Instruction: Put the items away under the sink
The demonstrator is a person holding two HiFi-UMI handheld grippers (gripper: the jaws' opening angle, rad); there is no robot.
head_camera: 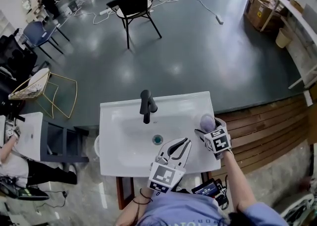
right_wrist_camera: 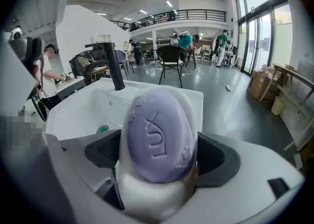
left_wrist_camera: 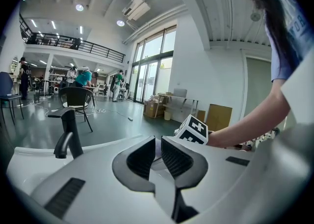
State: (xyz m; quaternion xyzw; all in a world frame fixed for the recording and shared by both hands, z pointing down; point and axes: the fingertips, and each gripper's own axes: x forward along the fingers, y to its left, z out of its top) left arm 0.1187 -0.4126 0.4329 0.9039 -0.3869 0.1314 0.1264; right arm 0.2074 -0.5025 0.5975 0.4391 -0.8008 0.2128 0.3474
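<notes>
A purple soap bar (right_wrist_camera: 158, 137) lies in a white soap dish (right_wrist_camera: 147, 196) on the right end of the white sink (head_camera: 113, 117), also seen as the soap bar (head_camera: 207, 121) in the head view. My right gripper (right_wrist_camera: 159, 153) stands open around the dish, a dark pad on each side, the left pad with a gap to it. From above, the right gripper (head_camera: 207, 130) points at the soap from the near side. My left gripper (head_camera: 186, 143) hovers over the sink's front rim, shut and empty; the left gripper (left_wrist_camera: 158, 142) shows only a slit between its pads.
A black faucet (head_camera: 146, 105) rises at the back of the basin, with a green drain (head_camera: 157, 140) below it. A person (head_camera: 12, 158) sits at the left. A gold wire chair (head_camera: 52, 88) stands left of the sink, wooden decking (head_camera: 267, 126) to the right, and a black chair (head_camera: 133, 6) beyond.
</notes>
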